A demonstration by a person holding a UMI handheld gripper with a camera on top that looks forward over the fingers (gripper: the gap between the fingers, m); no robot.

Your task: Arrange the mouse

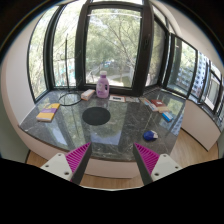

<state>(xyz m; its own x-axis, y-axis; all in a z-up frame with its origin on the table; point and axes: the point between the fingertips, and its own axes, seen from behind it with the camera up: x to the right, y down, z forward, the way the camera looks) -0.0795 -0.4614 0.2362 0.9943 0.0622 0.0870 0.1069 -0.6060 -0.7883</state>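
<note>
A round black mouse mat (96, 116) lies near the middle of a glass table (115, 130). A small blue and white object (150, 135), possibly the mouse, lies on the table to the right of the mat, just beyond my right finger. My gripper (112, 160) is open and empty, held back from the table's near edge. Its pink pads (78, 157) stand wide apart, with only table edge and floor between them.
A pink bottle (102, 85) stands at the far side by the windows. A yellow and pink block (45, 115) lies at the left. Orange items (158, 102) and a blue item (167, 117) lie at the right. Windows surround the table.
</note>
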